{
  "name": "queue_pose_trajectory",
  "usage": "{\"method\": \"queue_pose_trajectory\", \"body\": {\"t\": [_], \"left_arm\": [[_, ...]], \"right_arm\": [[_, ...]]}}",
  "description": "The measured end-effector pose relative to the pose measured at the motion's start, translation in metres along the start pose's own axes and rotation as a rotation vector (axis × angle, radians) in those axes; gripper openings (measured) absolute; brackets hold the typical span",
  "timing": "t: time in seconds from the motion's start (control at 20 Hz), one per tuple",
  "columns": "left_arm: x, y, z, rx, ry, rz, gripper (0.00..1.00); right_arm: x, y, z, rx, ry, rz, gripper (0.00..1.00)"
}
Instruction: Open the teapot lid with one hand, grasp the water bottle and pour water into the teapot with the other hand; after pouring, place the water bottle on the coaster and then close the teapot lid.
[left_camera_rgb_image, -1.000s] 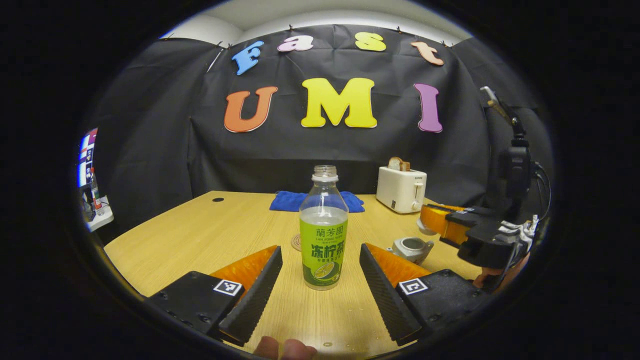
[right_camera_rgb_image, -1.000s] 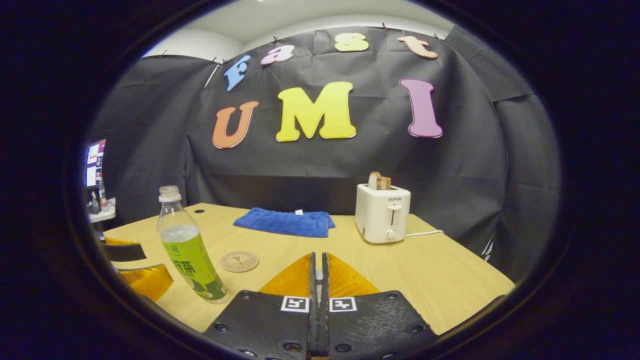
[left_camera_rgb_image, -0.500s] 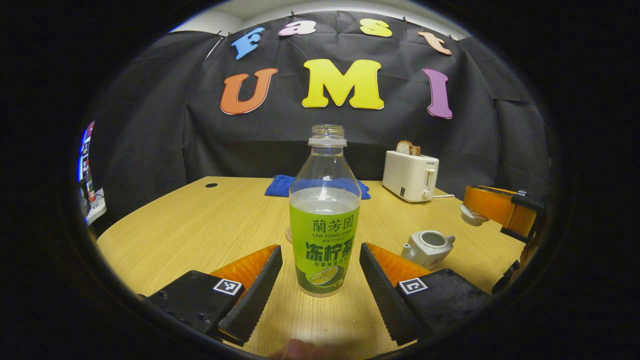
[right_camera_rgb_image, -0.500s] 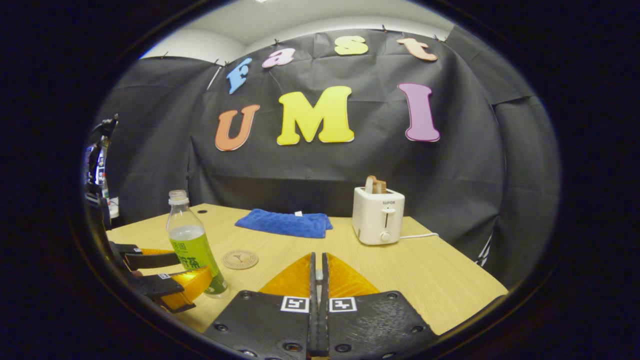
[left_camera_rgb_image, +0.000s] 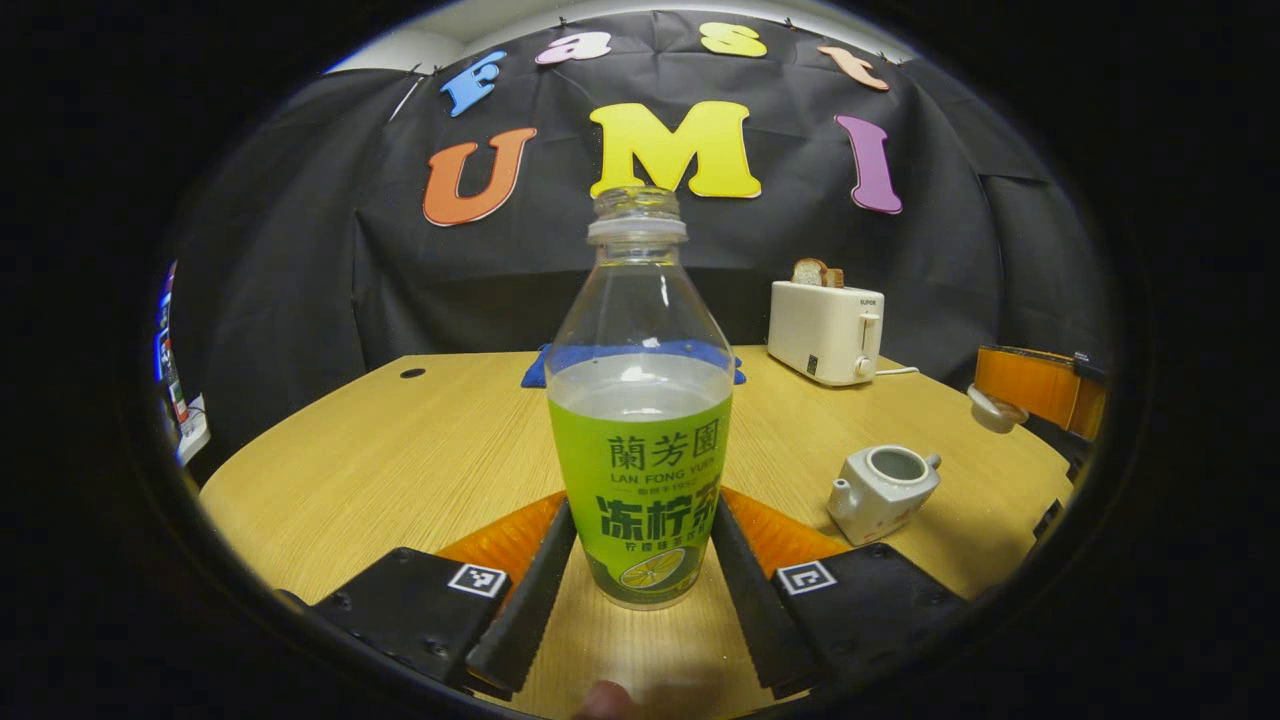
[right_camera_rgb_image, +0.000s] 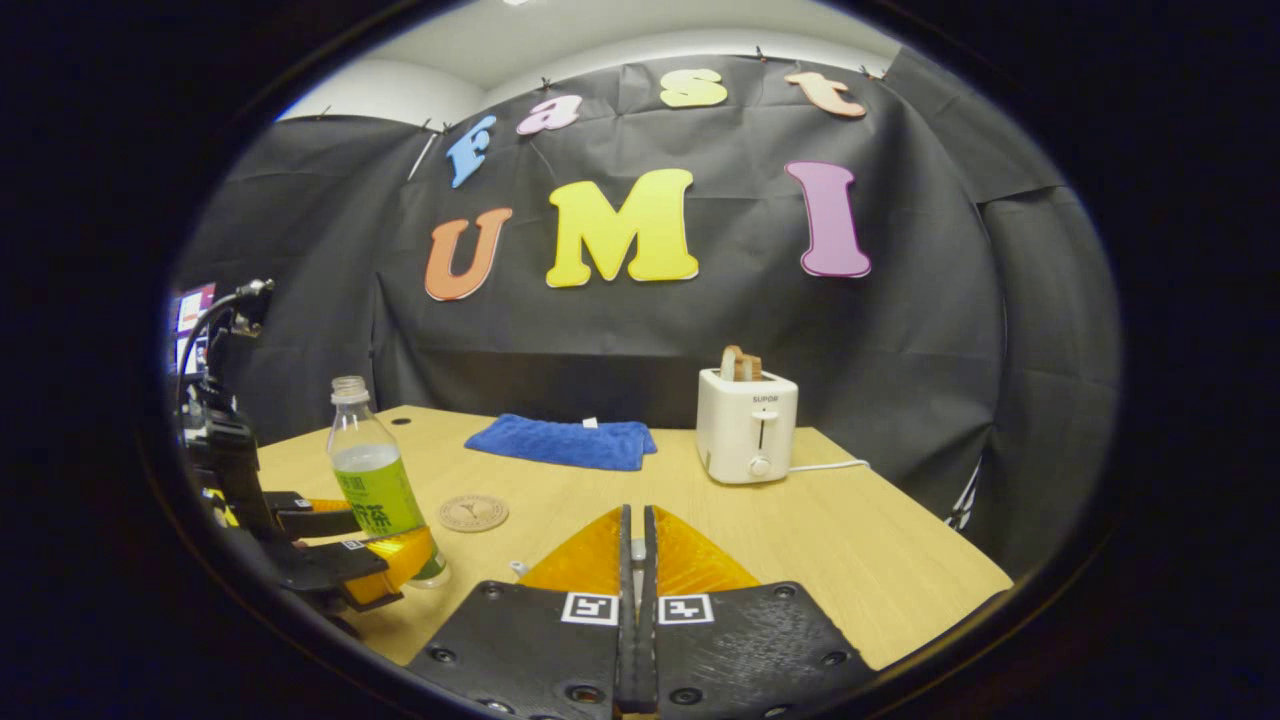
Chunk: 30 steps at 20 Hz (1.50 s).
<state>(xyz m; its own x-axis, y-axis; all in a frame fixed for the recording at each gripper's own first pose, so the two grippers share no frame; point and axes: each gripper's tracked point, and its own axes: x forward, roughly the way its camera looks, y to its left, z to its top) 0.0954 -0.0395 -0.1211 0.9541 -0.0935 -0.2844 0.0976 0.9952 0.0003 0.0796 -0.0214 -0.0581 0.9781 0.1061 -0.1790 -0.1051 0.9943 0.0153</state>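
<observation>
Backdrop: black cloth wall behind a light wooden table (right_camera_rgb_image: 860, 550), with a strip of pale ceiling above.
Hidden: in the left gripper view the water bottle (left_camera_rgb_image: 640, 400) stands in front of most of the blue cloth (left_camera_rgb_image: 535, 368), so just its ends peek out.
Cut off: the right gripper sits at that view's right edge, its body cropped. A blurred bit of a person's finger (left_camera_rgb_image: 603, 700) shows at the bottom.
Hard to tell: the monitor (right_camera_rgb_image: 190, 325) on the far left is too small to make out.
Writing: a green label with printed characters and a lemon slice wraps the bottle. The small mark on the white toaster (right_camera_rgb_image: 746, 425), which has bread (right_camera_rgb_image: 741, 362) in its slot, is too fine to read.
Bottle: clear, uncapped, upright on the table, holding liquid to just above the label.
Left gripper (left_camera_rgb_image: 640, 520): clamped on the bottle's lower sides, one finger on each side.
Right gripper (right_camera_rgb_image: 637, 530): fingers pinched together on the teapot lid (left_camera_rgb_image: 992, 412), which is held in the air.
Teapot (left_camera_rgb_image: 880, 490): white, open on top, standing below the lid.
Coaster (right_camera_rgb_image: 473, 512): round, bare, just beside the bottle.
</observation>
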Motion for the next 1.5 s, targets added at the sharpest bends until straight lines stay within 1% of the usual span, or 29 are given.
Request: {"method": "queue_pose_trajectory", "body": {"t": [0.05, 0.15, 0.3, 0.5, 0.9, 1.1, 1.25, 1.5], "left_arm": [[0.000, -0.001, 0.001, 0.009, 0.006, -0.001, 0.80], [-0.002, 0.001, 0.001, 0.064, 0.026, 0.016, 0.79], [-0.006, 0.016, 0.012, 0.195, 0.049, 0.089, 0.78], [-0.013, 0.033, 0.034, 0.442, 0.062, 0.164, 0.76], [-0.020, 0.057, 0.046, 0.886, 0.161, 0.256, 0.76], [-0.016, 0.049, 0.061, 1.066, 0.148, 0.266, 0.76], [-0.012, 0.037, 0.069, 1.181, 0.142, 0.260, 0.76], [-0.003, 0.022, 0.066, 1.378, 0.188, 0.237, 0.75]], "right_arm": [[0.000, -0.001, 0.000, 0.002, -0.001, 0.003, 0.00], [-0.003, -0.005, 0.002, 0.007, -0.004, 0.009, 0.00], [-0.007, -0.010, 0.005, 0.014, -0.009, 0.017, 0.00], [-0.010, -0.023, 0.003, 0.011, -0.003, 0.024, 0.00], [-0.017, -0.052, -0.013, 0.032, 0.024, 0.011, 0.00], [-0.021, -0.064, -0.019, 0.036, 0.031, 0.002, 0.00], [-0.023, -0.073, -0.024, 0.037, 0.038, -0.006, 0.00], [-0.025, -0.090, -0.034, 0.045, 0.050, -0.026, 0.00]]}}
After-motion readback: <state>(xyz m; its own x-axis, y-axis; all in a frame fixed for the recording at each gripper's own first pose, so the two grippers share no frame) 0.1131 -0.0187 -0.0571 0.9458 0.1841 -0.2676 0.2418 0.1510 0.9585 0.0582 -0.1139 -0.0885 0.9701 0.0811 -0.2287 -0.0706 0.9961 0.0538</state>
